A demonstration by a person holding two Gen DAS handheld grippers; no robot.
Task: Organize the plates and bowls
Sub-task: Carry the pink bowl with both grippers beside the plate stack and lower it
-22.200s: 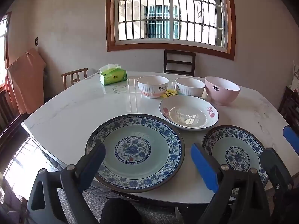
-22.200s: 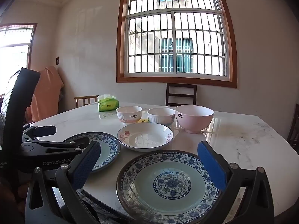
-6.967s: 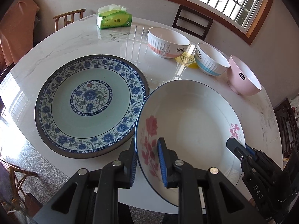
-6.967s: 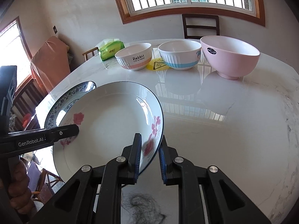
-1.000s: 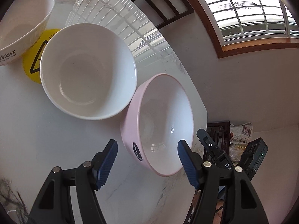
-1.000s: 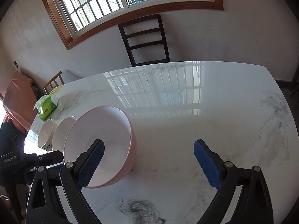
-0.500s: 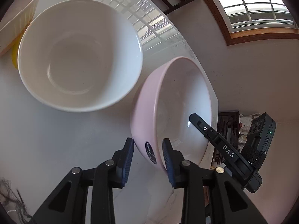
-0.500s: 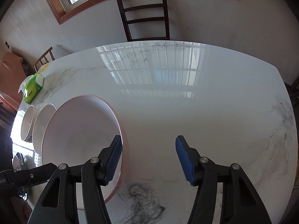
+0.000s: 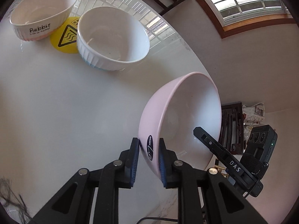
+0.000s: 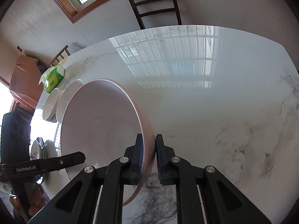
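Observation:
A pink bowl (image 9: 186,115) with a dark oval logo is held by its rim from two opposite sides. The jaws of my left gripper (image 9: 148,141) are closing, and the blue pads press on the bowl's wall at the logo. My right gripper (image 10: 149,140) is shut on the far side of the rim of the pink bowl (image 10: 101,123). In the left wrist view the bowl sits tilted, its mouth turned right. A white bowl with a blue foot (image 9: 114,37) and a white "Rabbit" bowl (image 9: 43,13) stand behind it on the marble table (image 9: 46,97).
A round yellow warning sticker (image 9: 64,37) lies between the two white bowls. A green tissue pack (image 10: 54,78) sits at the table's far left edge, with stacked plates (image 10: 40,147) low at the left. Dark chairs (image 10: 155,3) stand around the table (image 10: 205,102).
Both grippers, open around the pink bowl a second ago, have closed on its rim. The bowl has tilted and the white bowls now lie farther off.

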